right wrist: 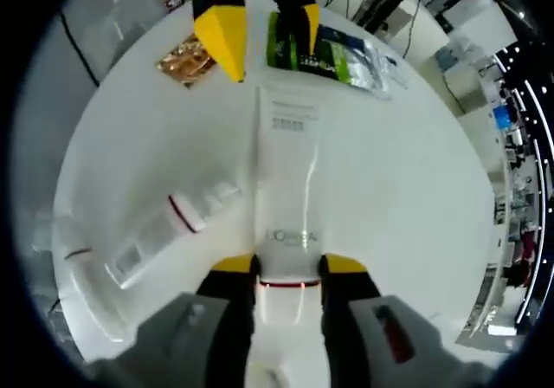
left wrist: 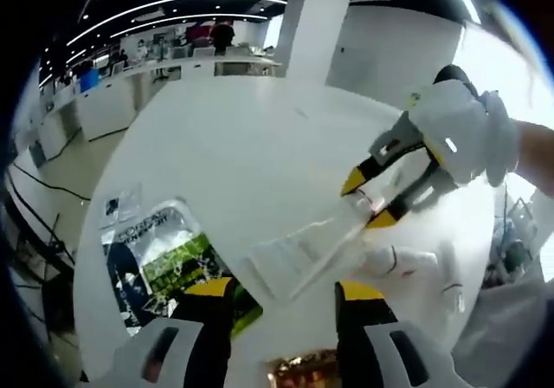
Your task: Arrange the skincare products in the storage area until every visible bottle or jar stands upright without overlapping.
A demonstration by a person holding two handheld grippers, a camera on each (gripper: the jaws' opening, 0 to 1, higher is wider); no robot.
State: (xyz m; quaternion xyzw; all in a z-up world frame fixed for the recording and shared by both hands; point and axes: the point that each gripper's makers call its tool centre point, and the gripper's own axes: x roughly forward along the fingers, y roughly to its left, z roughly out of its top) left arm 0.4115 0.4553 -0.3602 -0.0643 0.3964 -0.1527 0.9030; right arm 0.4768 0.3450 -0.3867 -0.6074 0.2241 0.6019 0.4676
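Right gripper [right wrist: 288, 268]: its yellow-tipped jaws are pinching the cap end of a long white tube [right wrist: 287, 180], right where a red band meets the printed brand name. Holding it near the cap likely lets the tube be swung upright onto that end.

White tube, task item: it is lying flat on the white table [right wrist: 415, 197], stretching away from the right gripper toward the left gripper [left wrist: 284, 291]; in the left gripper view it is lying slantwise [left wrist: 303, 249].

Second white tube [right wrist: 169, 223], task item: it is lying on its side just beside the first, also banded red, not overlapping it. It is not yet standing.

Left gripper: its jaws are standing spread, gripping nothing, with the crimped far end of the long tube just ahead of them, probably waiting to steady it.

Gold-coloured item [right wrist: 185, 61]: it is resting near the table edge; too blurred to identify.

Green-printed plastic packet [right wrist: 333, 54]: it is lying flat beyond the tube's far end, apart from it.
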